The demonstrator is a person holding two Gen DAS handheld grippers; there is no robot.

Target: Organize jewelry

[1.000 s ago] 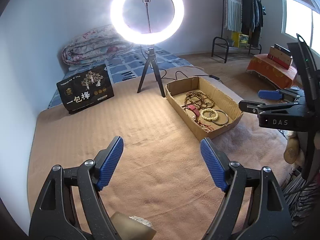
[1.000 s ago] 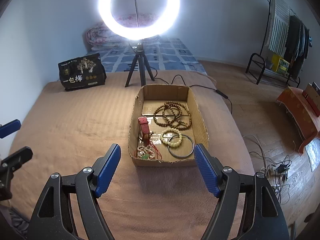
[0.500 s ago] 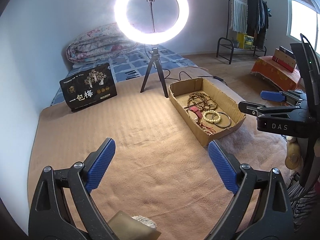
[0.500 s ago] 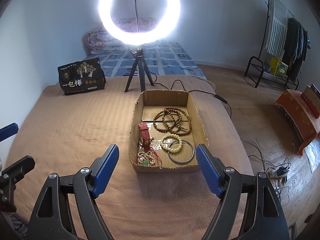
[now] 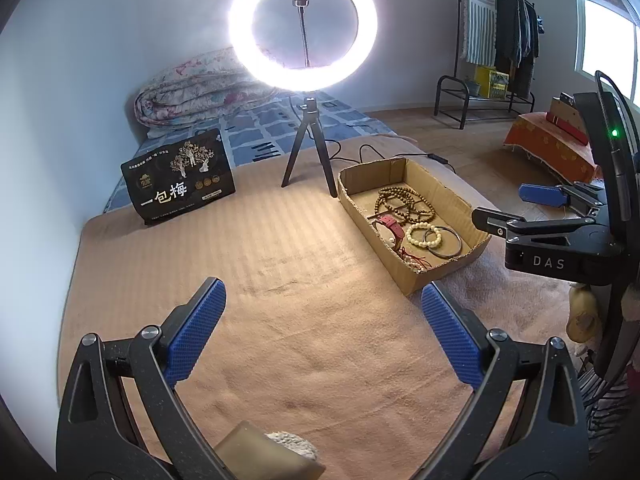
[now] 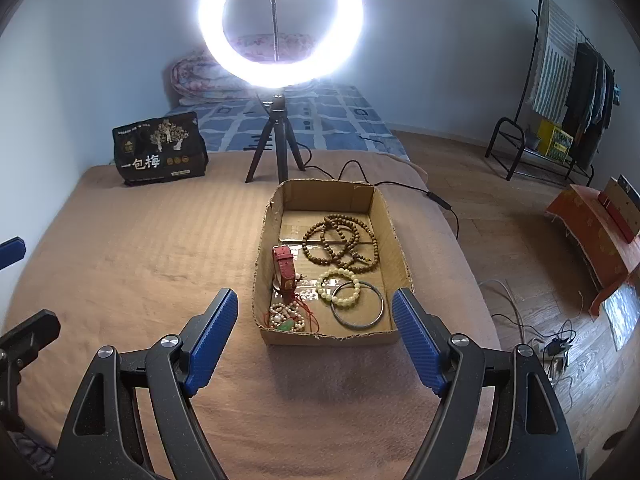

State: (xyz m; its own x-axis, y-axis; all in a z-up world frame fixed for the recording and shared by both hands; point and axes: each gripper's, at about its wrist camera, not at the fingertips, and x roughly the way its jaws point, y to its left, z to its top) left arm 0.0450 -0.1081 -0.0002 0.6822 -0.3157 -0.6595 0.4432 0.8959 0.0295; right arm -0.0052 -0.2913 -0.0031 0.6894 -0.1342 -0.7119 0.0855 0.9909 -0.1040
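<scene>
The jewelry lies all together in a shallow cardboard box [image 6: 394, 236] on the brown blanket [image 6: 132, 248] of the bed, in front of my right tongs [image 6: 314, 326] and to the right of my left tongs [image 5: 322, 322]. Both tongs are released: the blue pads [image 6: 210, 330] stand wide apart and hold nothing. My right tongs hang just before the near wall of the box, with the box between the two pads in this view. My left tongs hang over bare blanket, apart from the box.

In the near left corner of the box is a small pale bead string with red cord [image 6: 290, 316]. Just beside it, on the right, lies a dark metal bangle [image 6: 359, 306], and a pale bead bracelet [image 6: 340, 285] lies partly over the bangle's rim. Behind the corner string a red strap [image 6: 284, 266] stands on its edge near the left wall. Farther in, a long brown bead necklace [image 6: 340, 242] lies coiled in several loops.

Behind the box a small black tripod [image 6: 274, 148] stands on the blanket and carries a lit ring light [image 6: 280, 20]. To the left of it a black printed bag [image 6: 160, 152] stands upright. A rolled quilt [image 5: 192, 92] lies at the wall.
</scene>
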